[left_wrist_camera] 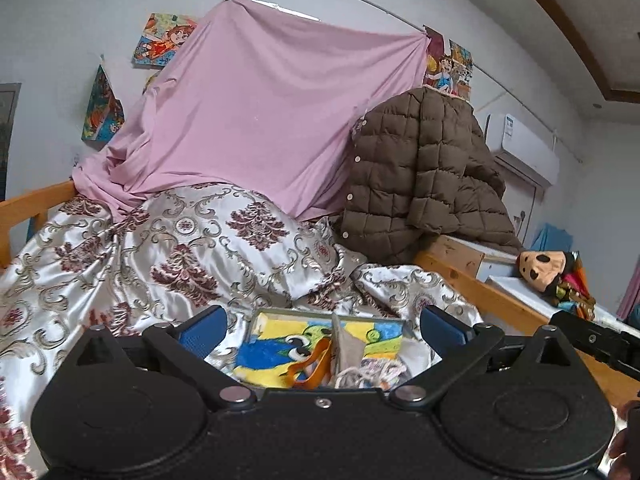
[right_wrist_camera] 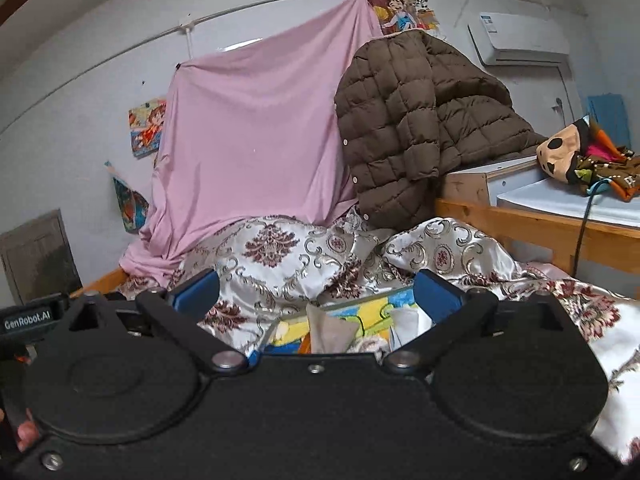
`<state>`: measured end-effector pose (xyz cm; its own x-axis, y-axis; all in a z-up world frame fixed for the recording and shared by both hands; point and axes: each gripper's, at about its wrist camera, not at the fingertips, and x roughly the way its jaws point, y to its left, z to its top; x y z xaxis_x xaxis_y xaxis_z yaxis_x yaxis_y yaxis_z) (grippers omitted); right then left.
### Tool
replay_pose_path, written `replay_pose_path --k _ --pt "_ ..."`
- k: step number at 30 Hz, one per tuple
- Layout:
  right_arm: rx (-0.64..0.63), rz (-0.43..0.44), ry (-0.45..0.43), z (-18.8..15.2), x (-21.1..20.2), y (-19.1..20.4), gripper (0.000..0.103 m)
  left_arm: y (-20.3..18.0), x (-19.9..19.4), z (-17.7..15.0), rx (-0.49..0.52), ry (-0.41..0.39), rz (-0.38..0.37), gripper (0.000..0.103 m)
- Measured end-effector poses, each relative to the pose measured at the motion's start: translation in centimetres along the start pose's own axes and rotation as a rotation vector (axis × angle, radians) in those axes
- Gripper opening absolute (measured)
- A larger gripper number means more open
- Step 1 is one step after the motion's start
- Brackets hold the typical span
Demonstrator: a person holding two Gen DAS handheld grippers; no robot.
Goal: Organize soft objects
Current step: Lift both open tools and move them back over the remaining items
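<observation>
Both claws, left gripper (left_wrist_camera: 320, 328) and right gripper (right_wrist_camera: 316, 292), gape wide with nothing held. The patterned quilt (left_wrist_camera: 168, 248) lies bunched just ahead of your fingers. You're between grabs; next, pick an edge.

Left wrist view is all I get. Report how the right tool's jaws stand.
Observer: The right tool is wide open with nothing gripped; the patterned quilt lies just ahead of it.
Operator: Now check beside the stuffed toy.
Observer: A dark cable drops from near the stuffed toy, crossing in front of the wooden rail.
Operator: Describe the quilt at the far right.
Observer: Down there it shows plain white fabric with hardly any pattern.
</observation>
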<state>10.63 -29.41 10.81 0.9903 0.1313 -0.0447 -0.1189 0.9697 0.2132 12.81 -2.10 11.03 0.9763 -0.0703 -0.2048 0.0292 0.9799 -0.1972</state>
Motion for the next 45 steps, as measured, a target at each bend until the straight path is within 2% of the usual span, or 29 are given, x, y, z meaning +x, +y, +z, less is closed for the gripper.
replay_pose_path --k 5,9,15,21,25,30,38,45 --pt "-0.048 -0.029 0.026 -1.7 -1.5 1.5 0.102 0.8 -1.3 -1.8 0.053 0.034 0.016 0.102" --pt "-0.085 -0.031 0.07 -2.6 -3.1 2.6 0.102 1.7 -1.8 -3.6 0.096 0.091 0.019 0.102" --pt "-0.153 -0.029 0.131 -4.0 -4.3 4.4 0.102 3.1 -2.1 -5.7 0.1 0.168 0.017 0.102" --pt "-0.218 -0.024 0.192 -5.4 -5.3 5.8 0.102 3.9 -2.3 -6.9 0.124 0.203 0.039 0.102" --pt "-0.282 -0.024 0.257 -5.8 -4.8 6.6 0.102 4.8 -1.7 -7.8 0.147 0.273 0.057 0.102" --pt "-0.363 0.001 0.37 -7.2 -4.1 7.7 0.102 6.2 -0.5 -8.8 0.165 0.366 0.036 0.102" --pt "-0.467 0.011 0.522 -9.6 -2.9 9.4 0.102 6.9 1.2 -9.6 0.205 0.438 0.018 0.102" --pt "-0.486 0.021 0.651 -11.1 -0.8 9.3 0.102 6.8 3.1 -10.6 0.257 0.493 -0.011 0.102"
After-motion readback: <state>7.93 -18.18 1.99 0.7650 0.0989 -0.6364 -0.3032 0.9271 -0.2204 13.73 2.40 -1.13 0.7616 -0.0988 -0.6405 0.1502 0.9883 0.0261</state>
